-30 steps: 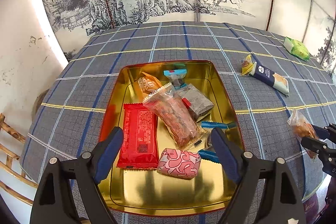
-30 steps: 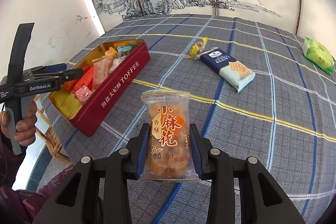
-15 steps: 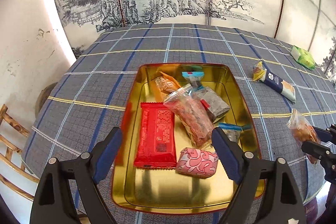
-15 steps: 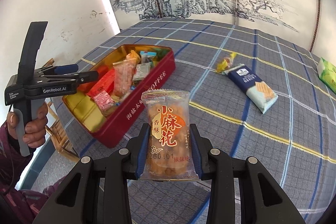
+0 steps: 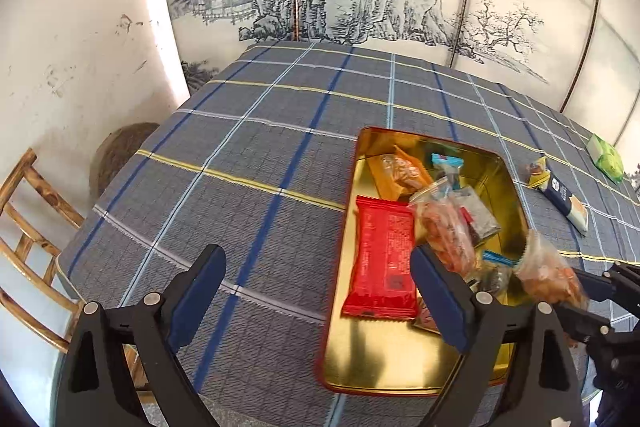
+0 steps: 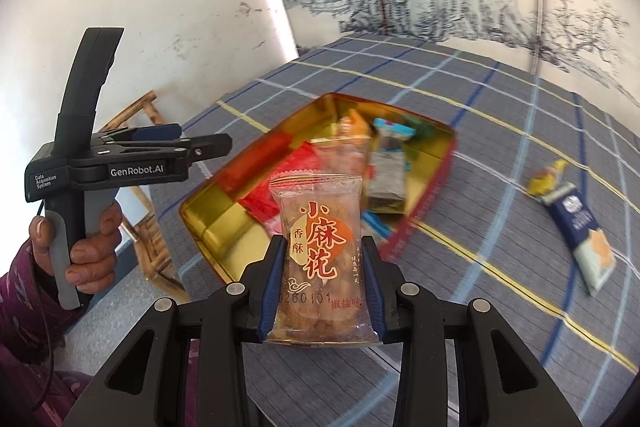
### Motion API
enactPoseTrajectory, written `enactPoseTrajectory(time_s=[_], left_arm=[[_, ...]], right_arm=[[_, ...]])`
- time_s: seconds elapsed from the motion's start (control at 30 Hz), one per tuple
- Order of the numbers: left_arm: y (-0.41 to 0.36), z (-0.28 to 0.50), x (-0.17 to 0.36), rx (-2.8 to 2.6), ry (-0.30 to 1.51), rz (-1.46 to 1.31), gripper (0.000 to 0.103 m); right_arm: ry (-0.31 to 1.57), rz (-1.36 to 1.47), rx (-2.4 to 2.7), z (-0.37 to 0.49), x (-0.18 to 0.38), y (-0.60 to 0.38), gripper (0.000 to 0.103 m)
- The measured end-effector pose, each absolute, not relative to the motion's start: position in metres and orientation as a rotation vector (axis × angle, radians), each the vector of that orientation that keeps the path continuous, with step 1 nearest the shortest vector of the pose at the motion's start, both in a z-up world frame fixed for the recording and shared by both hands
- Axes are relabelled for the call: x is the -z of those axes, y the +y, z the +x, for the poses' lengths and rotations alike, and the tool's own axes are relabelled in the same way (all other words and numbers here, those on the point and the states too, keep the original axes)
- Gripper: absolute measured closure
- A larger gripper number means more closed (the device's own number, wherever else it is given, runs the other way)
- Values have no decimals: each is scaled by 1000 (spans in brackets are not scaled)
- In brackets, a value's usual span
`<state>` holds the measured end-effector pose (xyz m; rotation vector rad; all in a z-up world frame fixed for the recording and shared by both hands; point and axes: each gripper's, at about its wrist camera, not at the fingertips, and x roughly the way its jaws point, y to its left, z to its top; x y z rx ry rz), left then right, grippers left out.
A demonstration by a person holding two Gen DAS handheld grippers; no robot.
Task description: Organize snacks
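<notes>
My right gripper [image 6: 322, 269] is shut on a clear packet of fried dough twists [image 6: 318, 259] with red lettering, held in the air just in front of the tin's near right side. It also shows in the left wrist view [image 5: 548, 277]. The red tin with a gold inside [image 5: 400, 367] lies open on the plaid cloth and holds a red packet [image 5: 382, 261], a clear packet of reddish snacks [image 5: 448, 235] and several small ones. My left gripper [image 5: 320, 291] is open and empty above the tin's left edge. It also shows in the right wrist view [image 6: 180, 147].
A blue-and-white biscuit packet [image 6: 582, 231] and a small yellow sweet [image 6: 546, 177] lie on the cloth right of the tin. A green packet [image 5: 606, 159] lies farther right. A wooden chair [image 5: 28, 227] stands off the table's left edge. A painted screen stands behind.
My right gripper has carried the dough-twist packet left, up to the tin. My left gripper has shifted left, so the tin now sits right of its centre.
</notes>
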<state>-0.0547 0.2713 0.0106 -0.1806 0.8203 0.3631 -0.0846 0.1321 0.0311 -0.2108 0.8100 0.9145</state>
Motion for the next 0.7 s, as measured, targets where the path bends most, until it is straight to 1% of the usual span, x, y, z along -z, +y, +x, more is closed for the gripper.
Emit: enactPoseTrajectory(time_s=[0.37,0.7], left_arm=[[291,-61,-9,-392,833,-219,9],[299,-67,-11,-394,821,-228,8]], right_arm=[[849,-305,-1026,-80,-11,203,65],[871,-366,-1066,-79,6,232,65]])
